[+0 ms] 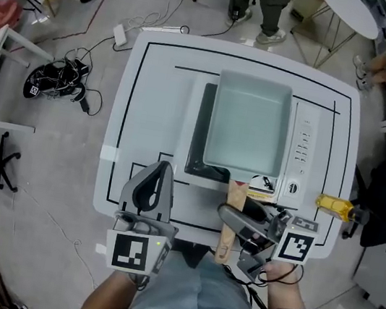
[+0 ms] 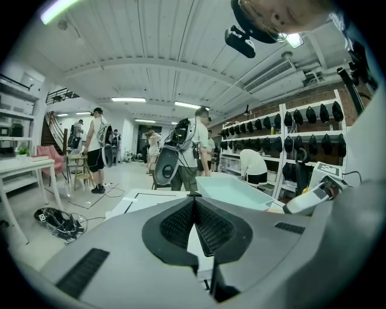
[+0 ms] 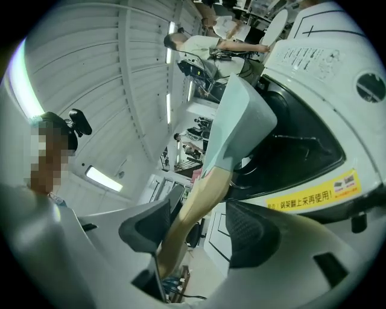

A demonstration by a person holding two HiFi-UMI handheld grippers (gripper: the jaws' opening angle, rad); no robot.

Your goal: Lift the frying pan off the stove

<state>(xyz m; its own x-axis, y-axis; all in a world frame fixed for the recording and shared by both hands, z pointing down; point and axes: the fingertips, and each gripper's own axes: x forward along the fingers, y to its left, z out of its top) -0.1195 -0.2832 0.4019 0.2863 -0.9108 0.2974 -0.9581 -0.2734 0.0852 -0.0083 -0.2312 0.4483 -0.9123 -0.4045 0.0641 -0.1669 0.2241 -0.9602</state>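
We can read one label only: a yellow rectangular sticker on the white tabletop stove, along the stove's front edge, just below its black burner well. Its black Chinese characters read 鍋架翻上來再使用!, after two characters at the left end that seem to be 警告. In the head view the same sticker shows only as a yellow strip that we cannot read. The grey-printed white control panel along the stove's right edge carries rows of print too small for us to read in either view.
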